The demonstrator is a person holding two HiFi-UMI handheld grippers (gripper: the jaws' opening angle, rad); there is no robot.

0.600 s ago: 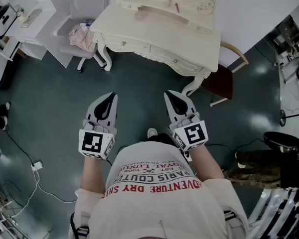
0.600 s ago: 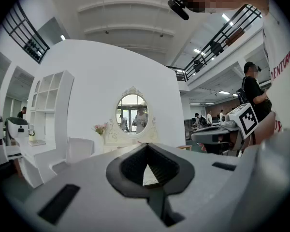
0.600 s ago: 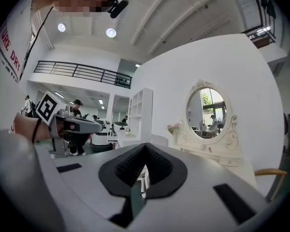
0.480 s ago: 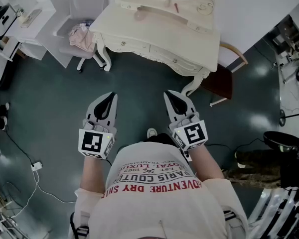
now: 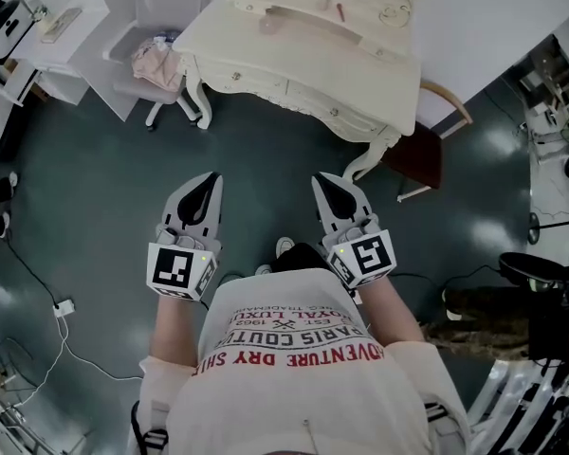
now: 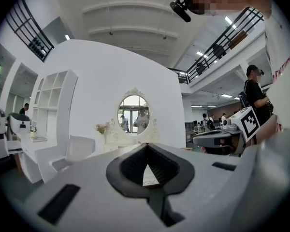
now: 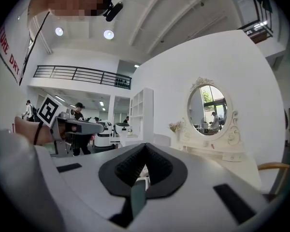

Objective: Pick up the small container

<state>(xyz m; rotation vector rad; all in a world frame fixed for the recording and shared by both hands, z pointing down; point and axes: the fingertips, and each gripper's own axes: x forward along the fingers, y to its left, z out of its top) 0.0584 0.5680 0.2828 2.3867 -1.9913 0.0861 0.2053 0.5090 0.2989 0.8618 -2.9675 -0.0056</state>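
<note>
A small pale pink container [image 5: 268, 25] stands on the cream vanity table [image 5: 303, 60], near a thin red stick [image 5: 339, 12]. I hold both grippers side by side over the dark floor, well short of the table and pointing toward it. The left gripper [image 5: 207, 182] is shut with nothing in it, and its black pads [image 6: 135, 166] meet at the tip. The right gripper [image 5: 324, 182] is also shut and empty, its tip [image 7: 145, 148] closed. From both gripper views the vanity's oval mirror [image 7: 210, 105] shows ahead; the container is too small to make out there.
A grey chair [image 5: 166, 8] with a pink cloth [image 5: 155, 64] stands left of the vanity. A wooden chair [image 5: 425, 154] stands at its right corner. White shelving [image 5: 47, 36] is at far left. A cable and plug [image 5: 64, 307] lie on the floor at left; equipment crowds the right edge.
The head view has shifted slightly, so the room sits a little higher in the picture. A shoe shows further forward below the grippers. Both grippers stay shut and level.
</note>
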